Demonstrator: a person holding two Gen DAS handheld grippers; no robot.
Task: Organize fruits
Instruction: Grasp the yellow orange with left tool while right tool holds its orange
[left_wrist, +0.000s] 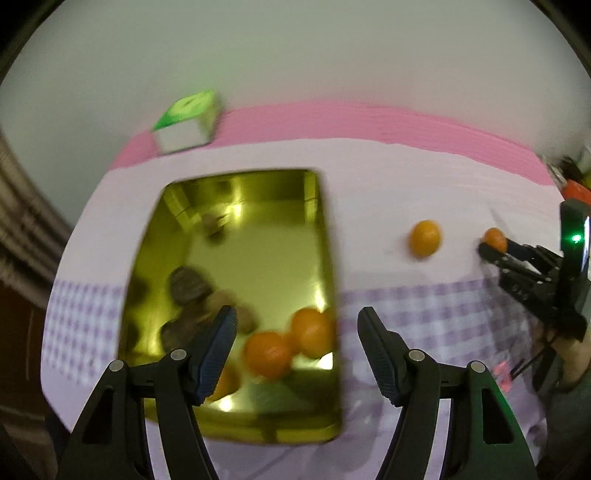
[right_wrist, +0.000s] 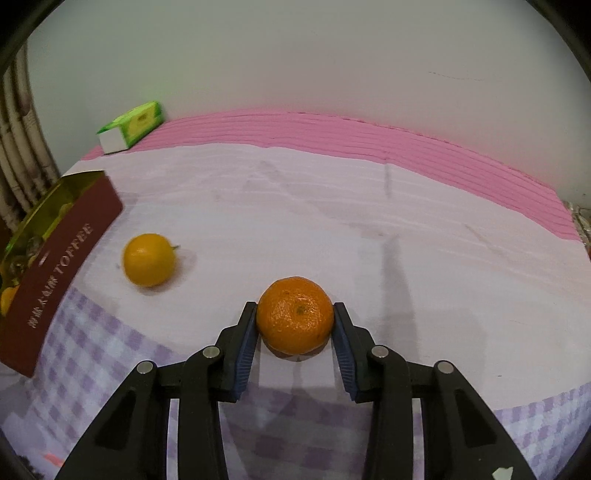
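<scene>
mandarin (right_wrist: 295, 314) pinched at widest girth by right hand-held gripper (right_wrist: 295, 321); likely light, soft-skinned, rolls, so gentle squeeze. left hand-held gripper (left_wrist: 297, 325) spread, empty, above gold box (left_wrist: 236, 424).

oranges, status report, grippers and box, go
Right gripper shut on orange, on the cloth. Left gripper open, empty, over the box. Oranges in the box; one loose orange beside it. Nothing in the way.
</scene>
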